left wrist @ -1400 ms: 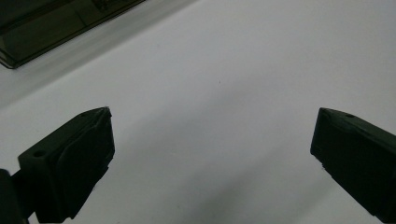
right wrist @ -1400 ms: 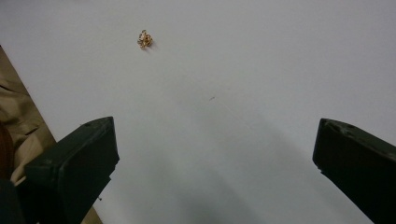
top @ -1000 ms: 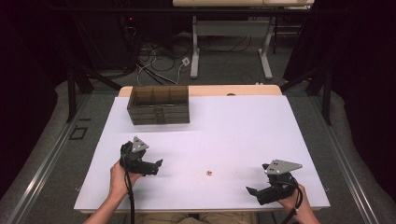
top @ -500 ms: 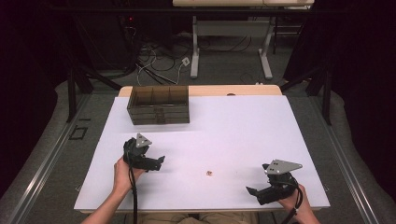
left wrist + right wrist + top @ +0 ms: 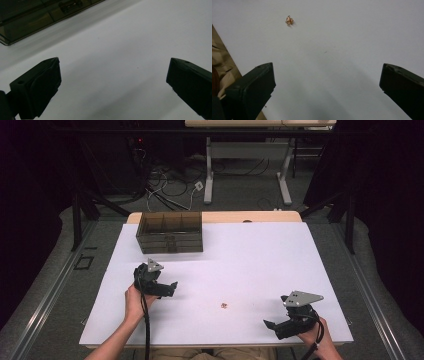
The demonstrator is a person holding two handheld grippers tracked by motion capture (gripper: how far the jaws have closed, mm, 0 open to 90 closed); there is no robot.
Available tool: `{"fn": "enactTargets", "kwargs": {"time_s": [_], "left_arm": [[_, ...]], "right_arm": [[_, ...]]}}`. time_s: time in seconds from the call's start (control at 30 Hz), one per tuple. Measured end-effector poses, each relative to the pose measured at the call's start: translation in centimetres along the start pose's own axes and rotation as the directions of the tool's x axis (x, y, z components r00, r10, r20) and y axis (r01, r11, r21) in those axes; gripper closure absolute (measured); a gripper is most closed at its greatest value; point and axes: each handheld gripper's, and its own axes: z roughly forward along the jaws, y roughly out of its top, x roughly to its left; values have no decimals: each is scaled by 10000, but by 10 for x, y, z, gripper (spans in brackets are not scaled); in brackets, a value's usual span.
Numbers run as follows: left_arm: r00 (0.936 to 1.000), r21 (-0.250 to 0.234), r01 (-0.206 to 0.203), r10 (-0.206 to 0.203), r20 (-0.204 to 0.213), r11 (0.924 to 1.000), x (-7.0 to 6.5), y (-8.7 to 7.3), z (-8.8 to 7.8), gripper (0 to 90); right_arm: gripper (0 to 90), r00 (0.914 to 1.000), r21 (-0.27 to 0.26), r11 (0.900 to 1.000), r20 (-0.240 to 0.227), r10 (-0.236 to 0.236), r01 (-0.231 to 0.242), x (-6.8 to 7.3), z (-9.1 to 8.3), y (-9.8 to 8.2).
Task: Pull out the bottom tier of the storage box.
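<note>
Small coppery trinket (image 5: 224,305) sits alone on the white table (image 5: 250,260), low and a touch right of centre in the high view — too tiny to make out beyond a tangle of orange-gold bits.

Starting at the left: the left gripper (image 5: 170,287) is held in the person's left hand (image 5: 134,301), hovering above the table's left half with its tips aimed right, toward the middle. Its jaws stand wide apart with nothing between them; in the left gripper view (image 5: 113,75) there is just bare white surface in the gap, and the edge of the dark organiser box (image 5: 30,20) runs across the upper left corner. In the high view that box (image 5: 170,232) stands behind the gripper near the table's far left edge, smoky and see-through, divided into compartments on top.

Moving to the centre, the trinket lies between the two grippers, well apart from the left one and nearer the right.

Over on the right — the right gripper (image 5: 270,325) rests low near the front right edge in the person's right hand (image 5: 320,337), tips pointing left. Its jaws are spread wide too, gripping nothing. In the right gripper view (image 5: 327,75) the trinket (image 5: 289,20) lies ahead, above the left jaw, clear of both.
</note>
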Motion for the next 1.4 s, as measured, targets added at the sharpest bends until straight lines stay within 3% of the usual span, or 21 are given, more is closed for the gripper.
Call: {"fn": "enactTargets", "kwargs": {"time_s": [0.5, 1.4], "left_arm": [[9978, -7, 539, -539, -399, 9985, 7, 14, 18, 0], [9897, -82, 1270, -1273, -653, 9919, 12, 29, 42, 0]], "right_arm": [[0, 10000, -9, 10000, -30, -23, 23, 0, 0, 0], [0, 10000, 20, 10000, -4, -42, 42, 0, 0, 0]]}}
